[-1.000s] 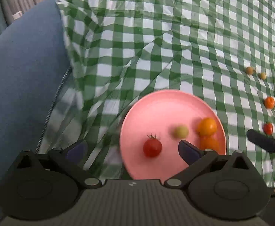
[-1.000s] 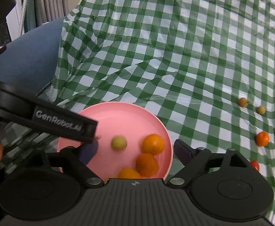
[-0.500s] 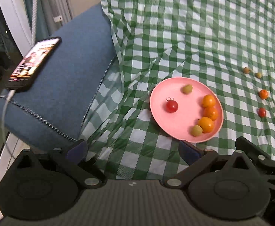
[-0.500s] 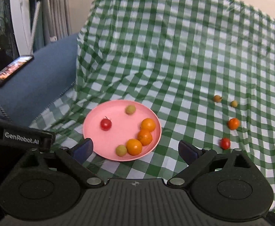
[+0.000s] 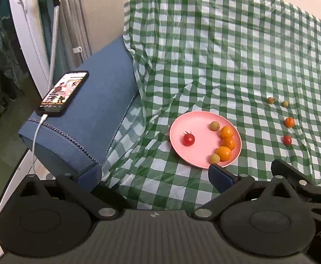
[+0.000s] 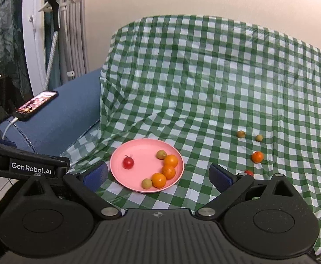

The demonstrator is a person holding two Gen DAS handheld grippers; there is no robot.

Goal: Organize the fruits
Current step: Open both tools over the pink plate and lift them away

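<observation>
A pink plate [image 5: 195, 123] [image 6: 142, 149] lies on the green checked cloth. It holds a red cherry tomato [image 5: 188, 139] [image 6: 128, 162], three small oranges [image 5: 227, 132] [image 6: 171, 160] and two greenish-brown fruits [image 5: 214, 125] [image 6: 161, 154]. Loose on the cloth to the right lie two brownish fruits [image 5: 270, 100] [image 6: 240, 134], a small orange [image 5: 289, 122] [image 6: 257, 156] and a red tomato [image 5: 287, 140] [image 6: 249, 172]. My left gripper [image 5: 151, 176] and right gripper [image 6: 158, 176] are both open, empty and held back from the plate.
A blue sofa arm [image 5: 90, 118] [image 6: 57, 112] stands at the left with a lit phone [image 5: 64, 91] [image 6: 37, 104] on a charging cable. The cloth [image 5: 226, 55] drapes over the sofa back and seat. Curtains and a white frame stand at far left.
Both grippers have pulled back and up from the plate, so the whole sofa and phone came into view. The fruits on the plate have settled.
</observation>
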